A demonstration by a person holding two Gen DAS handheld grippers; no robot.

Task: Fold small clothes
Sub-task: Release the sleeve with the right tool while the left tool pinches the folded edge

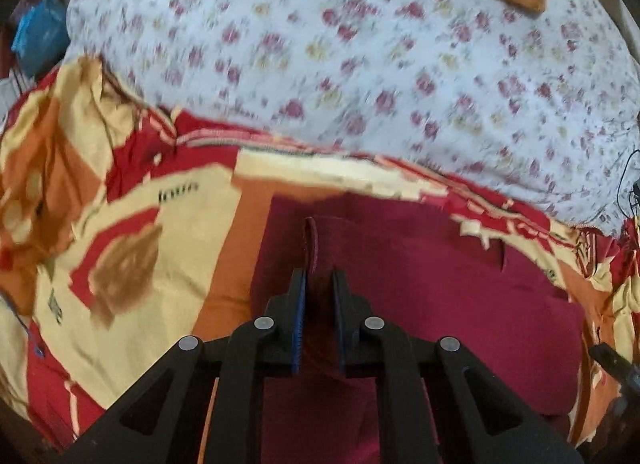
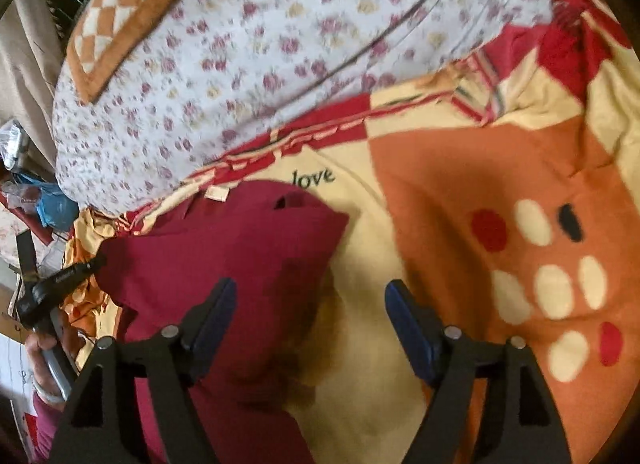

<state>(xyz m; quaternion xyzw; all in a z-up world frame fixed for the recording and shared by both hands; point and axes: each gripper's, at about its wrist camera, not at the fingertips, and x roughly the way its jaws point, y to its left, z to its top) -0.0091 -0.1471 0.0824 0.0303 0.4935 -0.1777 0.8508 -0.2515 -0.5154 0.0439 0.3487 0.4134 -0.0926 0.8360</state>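
A maroon garment (image 1: 420, 284) lies flat on a red, orange and cream blanket (image 1: 132, 264). My left gripper (image 1: 319, 280) is shut on a raised fold at the garment's edge (image 1: 311, 240). In the right wrist view the same maroon garment (image 2: 224, 248) lies at the left. My right gripper (image 2: 310, 296) is open and empty, hovering over the garment's right edge and the blanket (image 2: 480, 192). The left gripper (image 2: 60, 276) shows at the far left of that view, with the hand holding it.
A white floral sheet (image 1: 360, 56) covers the bed beyond the blanket. An orange and cream checkered cushion (image 2: 120, 12) lies on it. Blue plastic bags and clutter (image 2: 48, 200) sit off the bed's left side.
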